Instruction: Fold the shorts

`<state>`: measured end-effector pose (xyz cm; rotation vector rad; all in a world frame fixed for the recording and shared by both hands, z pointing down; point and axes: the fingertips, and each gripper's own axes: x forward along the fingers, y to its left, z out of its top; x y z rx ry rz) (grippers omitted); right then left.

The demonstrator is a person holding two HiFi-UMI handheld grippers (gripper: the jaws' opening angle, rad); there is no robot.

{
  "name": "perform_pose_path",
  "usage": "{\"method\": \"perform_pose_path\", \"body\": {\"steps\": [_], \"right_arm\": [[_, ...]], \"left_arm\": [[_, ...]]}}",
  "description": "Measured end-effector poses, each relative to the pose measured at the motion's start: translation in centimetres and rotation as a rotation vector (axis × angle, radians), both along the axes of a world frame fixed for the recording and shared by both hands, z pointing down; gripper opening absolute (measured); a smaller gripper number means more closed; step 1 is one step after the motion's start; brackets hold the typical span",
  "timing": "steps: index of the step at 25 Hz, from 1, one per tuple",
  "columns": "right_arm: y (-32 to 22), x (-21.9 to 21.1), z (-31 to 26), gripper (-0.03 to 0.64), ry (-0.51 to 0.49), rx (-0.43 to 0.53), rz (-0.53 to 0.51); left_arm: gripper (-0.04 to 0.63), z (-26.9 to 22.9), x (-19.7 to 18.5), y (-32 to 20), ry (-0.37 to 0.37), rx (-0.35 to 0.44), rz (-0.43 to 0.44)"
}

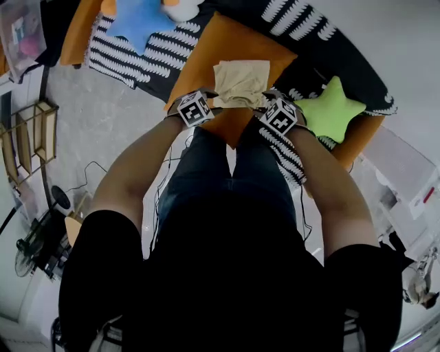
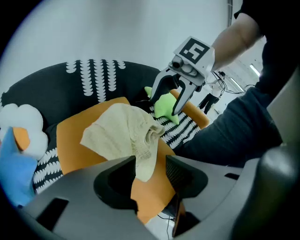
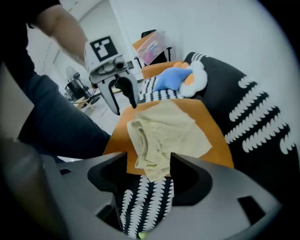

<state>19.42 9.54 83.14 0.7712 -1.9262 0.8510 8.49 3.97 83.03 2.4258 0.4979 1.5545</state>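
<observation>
1. Cream knit shorts [image 1: 240, 82] lie rumpled, with one layer doubled over another, on an orange cushion [image 1: 220, 41]. In the head view they sit at 12 o'clock from my two grippers.
2. My left gripper [image 2: 150, 172] has its jaws standing wide apart. A loose corner of the shorts hangs into the gap, close by the jaw at 9 o'clock. Neither pad presses on the cloth, so this gripper has hold of nothing.
3. My right gripper [image 3: 147, 169] is just as wide open. The near hem of the shorts reaches in between its jaws but lies free, not pinched.
4. From the head camera the two grippers sit side by side at the near edge of the cloth. The left one is at about 7 o'clock of the shorts and the right one at about 5 o'clock.
5. I see a green star pillow [image 1: 333, 106] at 3 o'clock from the right gripper. A blue star pillow [image 1: 141, 17] lies well apart, at 11 o'clock from the shorts.
6. A black-and-white patterned cover [image 1: 302, 20] spreads under the cushion. It also shows at 6 o'clock below the right gripper's jaws.
</observation>
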Motion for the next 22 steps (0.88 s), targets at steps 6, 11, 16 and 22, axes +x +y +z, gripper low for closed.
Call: {"method": "perform_pose_path", "body": {"steps": [6, 11, 16, 22], "right_arm": [[-3.5, 5.4, -7.8, 0.265, -0.006, 0.088, 0.217], [-4.8, 8.3, -12.7, 0.258, -0.037, 0.123, 0.334], [-5.9, 10.6, -18.2, 0.256, -0.045, 0.162, 0.374], [-8.7, 13.9, -26.3, 0.233, -0.051, 0.263, 0.458]], "left_arm": [[0.218, -6.2, -1.0, -2.4, 0.012, -0.018, -0.162], [0.216, -12.5, 0.0, -5.3, 0.097, -0.011, -0.285], [0.213, -19.4, 2.0, -8.4, 0.214, 0.03, -0.385], [0.21, -26.5, 4.9, -11.4, 0.349, 0.083, -0.469]]}}
